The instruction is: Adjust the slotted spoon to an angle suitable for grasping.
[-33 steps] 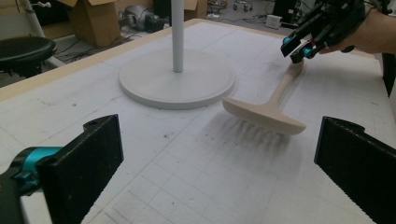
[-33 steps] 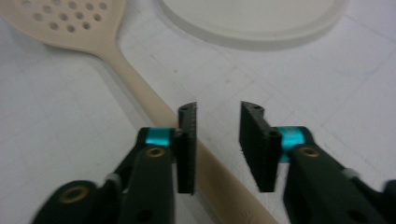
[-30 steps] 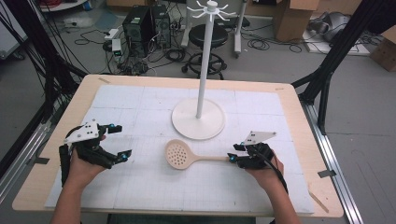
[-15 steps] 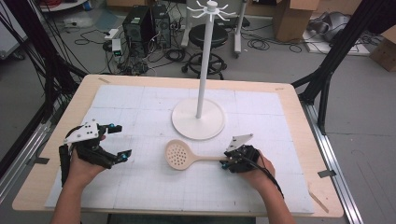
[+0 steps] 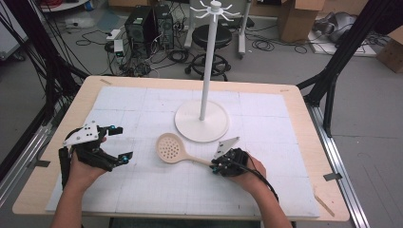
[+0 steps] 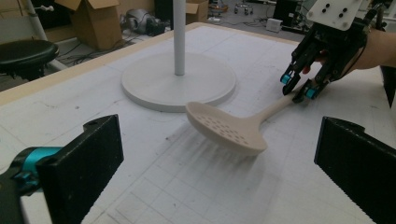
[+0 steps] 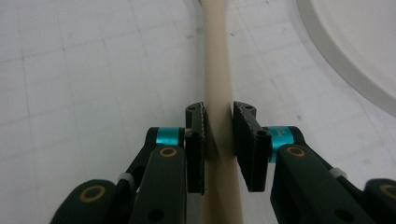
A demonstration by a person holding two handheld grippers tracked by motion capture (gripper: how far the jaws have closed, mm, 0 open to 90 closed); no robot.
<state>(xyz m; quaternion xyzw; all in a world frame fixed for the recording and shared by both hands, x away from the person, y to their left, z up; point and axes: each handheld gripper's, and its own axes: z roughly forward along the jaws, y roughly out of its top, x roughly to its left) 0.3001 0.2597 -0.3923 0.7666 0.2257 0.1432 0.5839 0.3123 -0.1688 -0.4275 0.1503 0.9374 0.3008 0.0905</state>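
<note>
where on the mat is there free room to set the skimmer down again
Bare mat lies between the left claw and the slotted spoon, along the near edge between the forearms, and in both far corners. It is crowded around the stand's round base, where the spoon's bowl and the right claw sit close.

Beige slotted spoon [image 5: 177,150] lies flat beside the stand's base.

High view overhead; gripper views low, close; all share skimmer [image 5: 172,148].
</note>
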